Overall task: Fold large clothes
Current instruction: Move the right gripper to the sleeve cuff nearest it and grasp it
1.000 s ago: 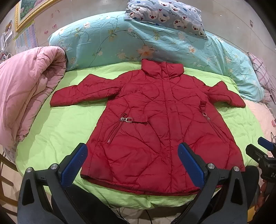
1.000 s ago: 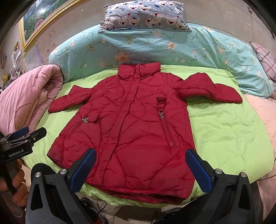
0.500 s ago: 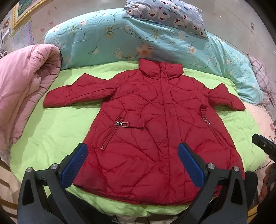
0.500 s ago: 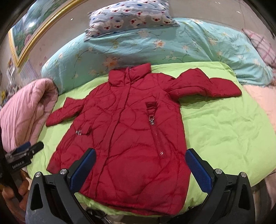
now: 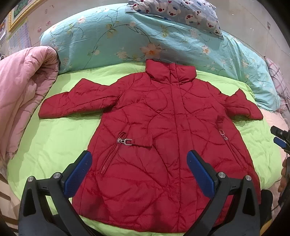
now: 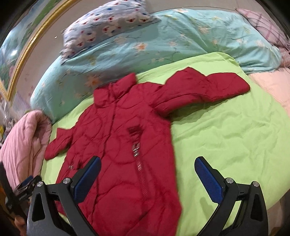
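A red quilted jacket (image 5: 163, 127) lies flat and front up on a lime green bedcover (image 5: 54, 141), sleeves spread to both sides, collar toward the pillows. It also shows in the right wrist view (image 6: 117, 145). My left gripper (image 5: 139, 168) is open and empty, hovering above the jacket's lower left half. My right gripper (image 6: 147, 174) is open and empty, above the jacket's right side near its pocket zipper (image 6: 137, 156). The right sleeve (image 6: 203, 90) lies stretched out ahead of it. Neither gripper touches the cloth.
A rolled pink quilt (image 5: 20, 94) lies along the left edge of the bed. A turquoise floral duvet (image 5: 145, 36) and a bear-print pillow (image 5: 181, 12) sit at the head. A pink checked pillow (image 6: 262, 23) is at the far right.
Both grippers have moved forward over the bed toward the jacket. The right one has swung right and tilted, so the right sleeve now shows more centrally. The jacket has not moved.
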`<state>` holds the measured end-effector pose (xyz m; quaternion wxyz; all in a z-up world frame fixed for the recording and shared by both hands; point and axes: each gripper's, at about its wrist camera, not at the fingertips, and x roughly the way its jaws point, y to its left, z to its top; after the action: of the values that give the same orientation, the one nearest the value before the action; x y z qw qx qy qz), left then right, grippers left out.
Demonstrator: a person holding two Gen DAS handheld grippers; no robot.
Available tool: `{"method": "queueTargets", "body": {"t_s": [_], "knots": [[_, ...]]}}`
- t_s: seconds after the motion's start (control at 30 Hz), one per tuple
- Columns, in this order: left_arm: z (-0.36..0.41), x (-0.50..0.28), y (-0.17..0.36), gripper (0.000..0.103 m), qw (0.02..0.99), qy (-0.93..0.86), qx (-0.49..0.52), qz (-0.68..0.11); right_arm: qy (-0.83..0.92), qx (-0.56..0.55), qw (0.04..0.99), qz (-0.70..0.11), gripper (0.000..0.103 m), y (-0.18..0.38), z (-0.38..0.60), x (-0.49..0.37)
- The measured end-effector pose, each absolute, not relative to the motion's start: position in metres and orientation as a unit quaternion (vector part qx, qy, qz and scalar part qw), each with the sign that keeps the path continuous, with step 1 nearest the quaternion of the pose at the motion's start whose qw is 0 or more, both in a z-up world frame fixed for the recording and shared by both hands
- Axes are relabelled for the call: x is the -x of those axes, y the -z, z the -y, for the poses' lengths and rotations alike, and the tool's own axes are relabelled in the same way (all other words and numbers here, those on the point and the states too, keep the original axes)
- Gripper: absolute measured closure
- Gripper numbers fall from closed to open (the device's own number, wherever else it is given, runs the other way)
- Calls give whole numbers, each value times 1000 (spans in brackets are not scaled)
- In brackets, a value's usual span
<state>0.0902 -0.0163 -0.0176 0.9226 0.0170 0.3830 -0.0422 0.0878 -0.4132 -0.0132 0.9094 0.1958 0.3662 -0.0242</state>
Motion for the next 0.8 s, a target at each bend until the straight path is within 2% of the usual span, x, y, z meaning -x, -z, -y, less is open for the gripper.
{"method": "queueTargets", "body": {"t_s": [0.8], "knots": [[56, -183, 39, 0, 915, 52, -29, -399, 117, -274, 878, -374, 2, 67, 564, -201]]}}
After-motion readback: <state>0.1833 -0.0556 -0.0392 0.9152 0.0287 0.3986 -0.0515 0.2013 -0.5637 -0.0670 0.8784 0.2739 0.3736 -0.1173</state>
